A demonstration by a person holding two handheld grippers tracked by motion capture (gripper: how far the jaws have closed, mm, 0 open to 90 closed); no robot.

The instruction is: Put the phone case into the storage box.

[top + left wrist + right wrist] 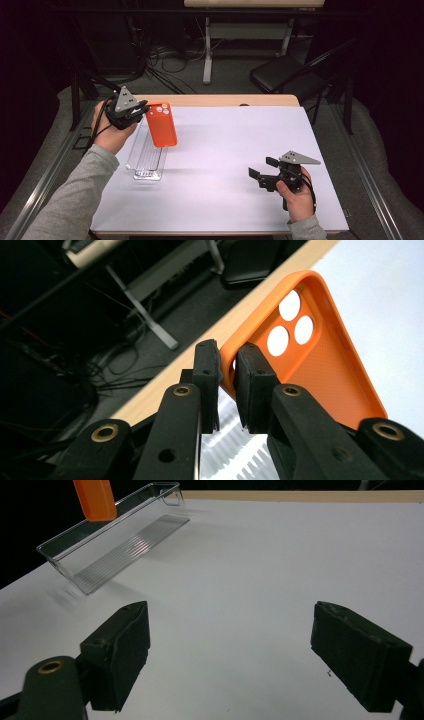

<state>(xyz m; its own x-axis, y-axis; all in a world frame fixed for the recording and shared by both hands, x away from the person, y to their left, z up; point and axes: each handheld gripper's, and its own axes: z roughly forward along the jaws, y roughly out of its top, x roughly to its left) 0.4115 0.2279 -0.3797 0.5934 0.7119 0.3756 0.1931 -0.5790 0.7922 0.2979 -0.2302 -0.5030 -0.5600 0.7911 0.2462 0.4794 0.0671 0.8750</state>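
Note:
My left gripper [142,110] is shut on the top edge of an orange phone case [161,124], which it holds in the air above a clear plastic tray [146,155] at the table's left. In the left gripper view the pads [250,385] pinch the orange phone case [320,360] beside its three round camera holes. My right gripper [261,169] stands open low over the white table top at the front right, with nothing between its jaws. The right gripper view has the clear plastic tray [117,540] far off and the orange phone case [95,499] hanging over it.
A white mat [225,160] covers the table, whose wooden back edge [220,100] borders the floor. Behind it are a black chair [282,72], a table leg [207,50] and loose cables [165,57]. Metal rails run along both table sides.

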